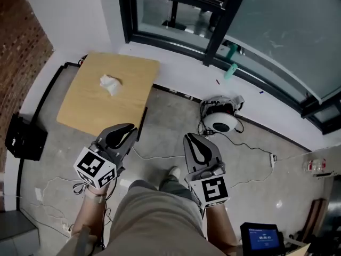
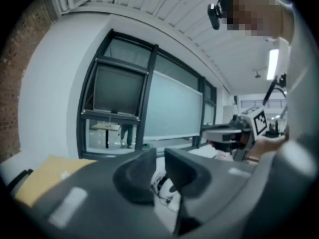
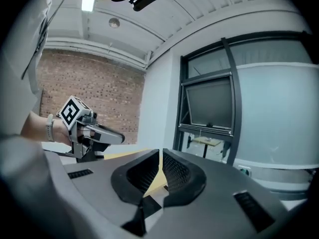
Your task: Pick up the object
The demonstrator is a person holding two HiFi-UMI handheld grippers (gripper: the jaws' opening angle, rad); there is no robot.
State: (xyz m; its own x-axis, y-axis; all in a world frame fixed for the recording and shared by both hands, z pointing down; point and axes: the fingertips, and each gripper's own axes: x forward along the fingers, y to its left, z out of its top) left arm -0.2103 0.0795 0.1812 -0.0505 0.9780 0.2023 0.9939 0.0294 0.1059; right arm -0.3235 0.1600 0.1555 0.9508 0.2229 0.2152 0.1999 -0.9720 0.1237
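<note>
Starting nearest the camera, the left gripper and the right gripper are held side by side above the grey concrete floor, over the person's khaki trousers. The jaws of the left gripper are seen slightly apart, with a narrow gap and nothing gripped between them. The jaws of the right gripper are closed tip to tip and are empty. Thin white cables are laid across the floor below the grippers. A black rectangular box is placed on the floor at the far left. A white round device with coiled black leads is located on the floor ahead of the right gripper. The light-brown square wooden desk is positioned ahead of the left gripper. The white crumpled object is found on the far half of the desk, well apart from both grippers. A dark metal window frame is fitted along the wall beyond.
</note>
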